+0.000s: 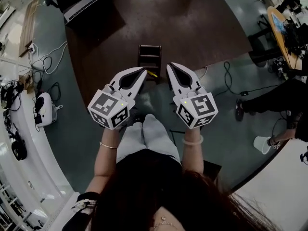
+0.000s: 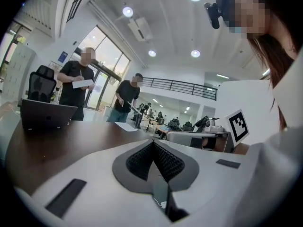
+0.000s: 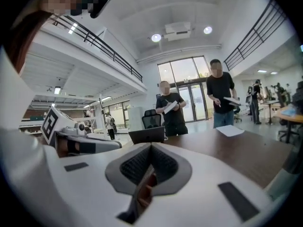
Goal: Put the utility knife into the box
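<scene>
Probably the utility knife (image 1: 152,73): small yellow item at the front edge of the desk (image 1: 202,28), just before the box (image 1: 149,56); too small to be sure.
box: dark, open-topped, standing on the brown desk.
left hand-held gripper (image 1: 143,71): jaws pressed together, nothing between them.
right hand-held gripper (image 1: 169,67): jaws likewise together, empty.
step in hand: approach; knife not yet picked up.
next move: one hand-held gripper must open, straddle the knife, then close.

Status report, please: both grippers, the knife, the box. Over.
Left gripper shut, empty; right gripper shut, empty. Small yellow thing, likely the knife, lies beside the box on the table, not gripped. Nothing seen in the way.
</scene>
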Tool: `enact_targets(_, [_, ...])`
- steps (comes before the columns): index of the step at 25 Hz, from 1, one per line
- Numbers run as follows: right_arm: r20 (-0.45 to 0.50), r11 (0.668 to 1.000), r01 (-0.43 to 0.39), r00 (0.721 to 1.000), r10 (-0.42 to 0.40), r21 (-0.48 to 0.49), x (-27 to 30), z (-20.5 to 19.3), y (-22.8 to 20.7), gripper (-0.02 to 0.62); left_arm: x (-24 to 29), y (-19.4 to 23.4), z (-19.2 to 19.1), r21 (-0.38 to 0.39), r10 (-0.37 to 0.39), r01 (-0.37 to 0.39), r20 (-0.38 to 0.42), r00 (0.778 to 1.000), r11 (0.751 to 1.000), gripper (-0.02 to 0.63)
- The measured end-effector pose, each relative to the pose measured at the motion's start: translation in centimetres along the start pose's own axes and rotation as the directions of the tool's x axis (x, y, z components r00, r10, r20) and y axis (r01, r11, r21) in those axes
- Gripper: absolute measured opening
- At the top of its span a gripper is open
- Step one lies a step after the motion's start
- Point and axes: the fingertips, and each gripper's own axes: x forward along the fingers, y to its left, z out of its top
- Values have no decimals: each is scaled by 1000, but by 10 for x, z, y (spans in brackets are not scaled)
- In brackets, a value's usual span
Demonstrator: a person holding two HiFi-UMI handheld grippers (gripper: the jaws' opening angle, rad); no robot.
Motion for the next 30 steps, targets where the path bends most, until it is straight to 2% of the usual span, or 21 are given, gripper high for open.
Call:
enact_targets(4, [56, 999, 7, 998, -5, -35, -9, 31, 4, 15, -3, -7, 25, 47, -23, 22, 33, 999, 999, 2])
enact_targets(10, [81, 998, 16, 997, -10, -64, -28, 48, 12, 15, -11, -21, 36, 76, -35, 31, 50, 998, 997, 2])
enact_targets(30, [91, 997, 18, 996, -12, -70, -40, 50, 27, 15, -20, -29, 32, 71, -47, 44, 46, 998, 997, 2])
